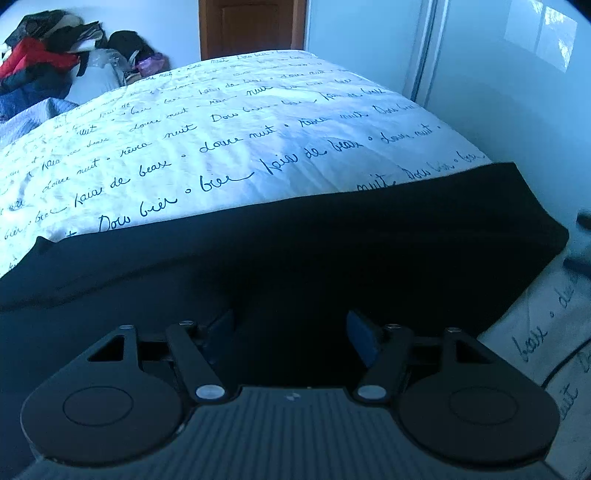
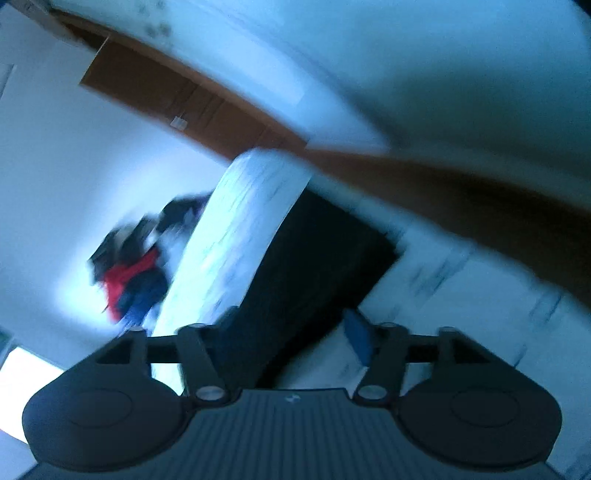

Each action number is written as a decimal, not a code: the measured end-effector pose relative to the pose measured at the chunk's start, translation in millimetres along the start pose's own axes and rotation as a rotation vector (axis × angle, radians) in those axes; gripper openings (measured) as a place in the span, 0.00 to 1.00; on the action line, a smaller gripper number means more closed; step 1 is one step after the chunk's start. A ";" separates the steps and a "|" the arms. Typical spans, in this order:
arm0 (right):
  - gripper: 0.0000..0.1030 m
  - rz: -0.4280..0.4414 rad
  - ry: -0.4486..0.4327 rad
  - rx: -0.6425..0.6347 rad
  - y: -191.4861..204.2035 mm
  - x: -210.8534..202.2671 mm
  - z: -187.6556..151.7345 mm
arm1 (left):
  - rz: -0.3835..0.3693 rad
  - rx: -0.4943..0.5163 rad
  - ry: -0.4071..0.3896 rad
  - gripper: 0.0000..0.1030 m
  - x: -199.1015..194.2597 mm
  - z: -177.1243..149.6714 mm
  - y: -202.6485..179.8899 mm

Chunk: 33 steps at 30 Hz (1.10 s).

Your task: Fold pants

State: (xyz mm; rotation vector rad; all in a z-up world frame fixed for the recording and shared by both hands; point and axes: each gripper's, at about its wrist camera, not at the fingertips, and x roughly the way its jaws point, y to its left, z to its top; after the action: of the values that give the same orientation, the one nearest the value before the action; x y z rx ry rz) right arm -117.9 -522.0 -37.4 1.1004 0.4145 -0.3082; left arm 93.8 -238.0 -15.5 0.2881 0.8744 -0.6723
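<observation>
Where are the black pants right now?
The black pants lie flat on the bed cover with writing, right ahead of the open left gripper in its view.

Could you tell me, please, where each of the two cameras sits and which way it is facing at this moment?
Left wrist: sits on the left gripper, low over the black pants, looking level across the printed bedspread toward a brown door; open fingers show.
Right wrist: sits on the right gripper, rolled sideways and motion-blurred, looking along the pants on the bedspread; open fingers show.
Shared: the pants, bedspread and clothes pile against the wall.
</observation>
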 end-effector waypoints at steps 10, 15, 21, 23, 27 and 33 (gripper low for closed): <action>0.54 0.039 -0.049 0.041 -10.4 48.8 13.7 | 0.011 -0.004 -0.001 0.69 -1.0 -0.6 -1.4; 0.12 0.029 -0.089 0.120 -31.4 77.1 48.0 | 0.020 -0.022 0.002 0.69 0.7 1.8 0.2; 0.04 0.087 -0.151 -0.100 13.6 69.0 69.7 | 0.027 -0.050 -0.018 0.69 0.1 5.9 1.7; 0.04 0.112 -0.189 -0.152 27.2 62.7 73.3 | 0.029 -0.059 -0.015 0.69 1.5 7.3 1.8; 0.05 -0.057 -0.097 -0.072 3.7 84.2 77.1 | 0.034 -0.058 -0.007 0.70 5.2 6.3 -0.5; 0.42 -0.011 -0.069 0.116 -28.9 77.3 64.4 | 0.032 -0.058 -0.016 0.71 4.5 7.4 0.2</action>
State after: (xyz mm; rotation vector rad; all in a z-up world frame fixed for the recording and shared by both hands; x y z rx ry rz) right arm -51.5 -595.4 -71.4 1.1978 0.3442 -0.3826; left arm 100.5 -243.4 -14.4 0.2442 0.8710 -0.6182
